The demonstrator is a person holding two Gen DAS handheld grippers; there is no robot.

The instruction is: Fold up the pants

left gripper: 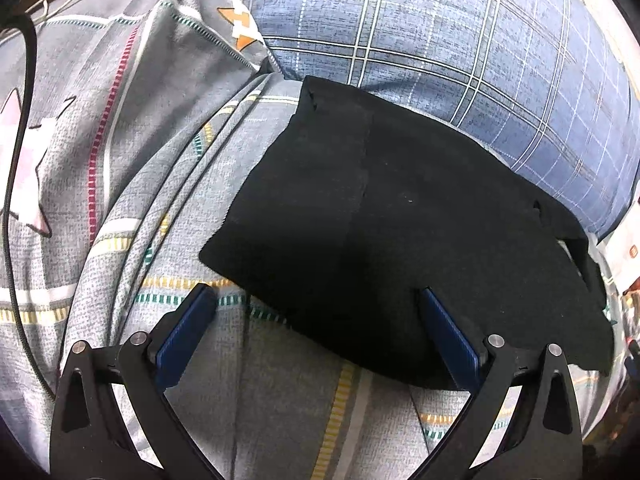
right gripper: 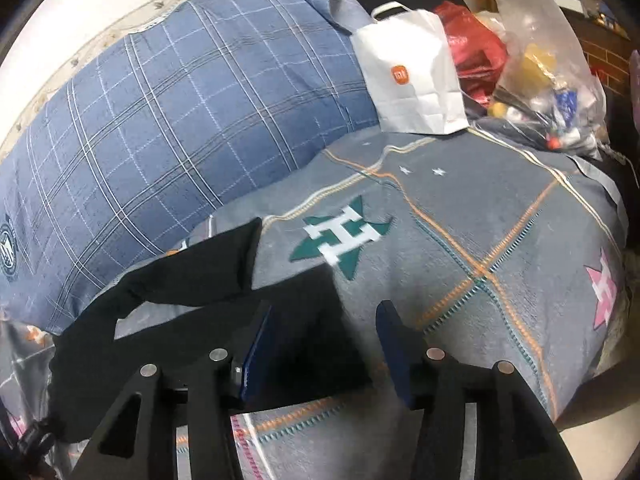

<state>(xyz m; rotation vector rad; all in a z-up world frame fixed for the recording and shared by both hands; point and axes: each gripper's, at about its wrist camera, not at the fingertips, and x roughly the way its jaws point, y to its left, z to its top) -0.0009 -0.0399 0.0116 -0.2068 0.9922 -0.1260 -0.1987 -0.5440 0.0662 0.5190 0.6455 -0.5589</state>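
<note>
The black pants (left gripper: 400,232) lie folded in a flat block on the grey patterned bedsheet (left gripper: 160,200). My left gripper (left gripper: 316,296) is open, low over the near edge of the pants, its right finger over the cloth and its left finger over the sheet. In the right wrist view the pants (right gripper: 192,280) lie at the lower left. My right gripper (right gripper: 326,314) is open, with the right end of the pants between its blue pads (right gripper: 260,344), and holds nothing.
A blue plaid pillow (left gripper: 460,40) lies just behind the pants; it also shows in the right wrist view (right gripper: 180,100). A white paper bag (right gripper: 412,76), red bags and a clear plastic bag (right gripper: 548,72) stand at the far right. A black cable (left gripper: 16,160) runs down the left.
</note>
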